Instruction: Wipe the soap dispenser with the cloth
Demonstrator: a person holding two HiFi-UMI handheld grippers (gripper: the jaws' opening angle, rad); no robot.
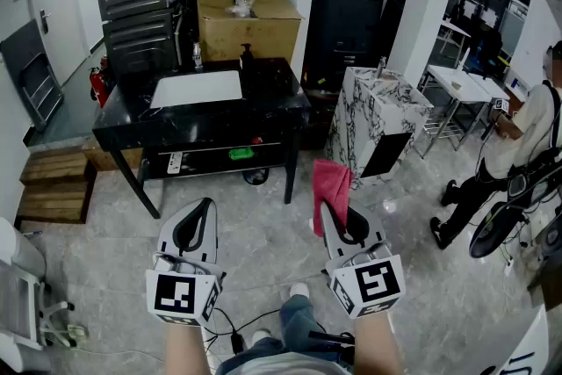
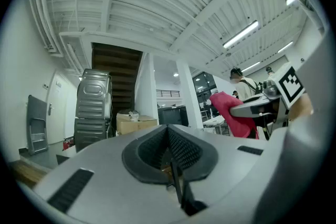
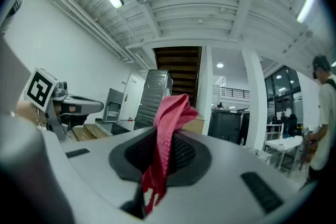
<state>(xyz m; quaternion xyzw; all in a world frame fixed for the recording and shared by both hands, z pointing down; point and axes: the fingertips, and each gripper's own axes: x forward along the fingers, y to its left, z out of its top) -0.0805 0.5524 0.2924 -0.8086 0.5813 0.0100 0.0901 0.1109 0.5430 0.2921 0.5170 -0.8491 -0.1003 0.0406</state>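
Pink cloth [image 3: 167,128] hangs pinched in the right claw [image 1: 327,211]; the left claw [image 1: 205,208] is closed, empty. Approach stage (no wiping yet): the soap dispenser [image 1: 247,56] stands far ahead on the black counter [image 1: 202,126], so the cloth must be carried forward to it.

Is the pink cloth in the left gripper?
No, the pink cloth is pinched in the right gripper; the left gripper is shut and empty.
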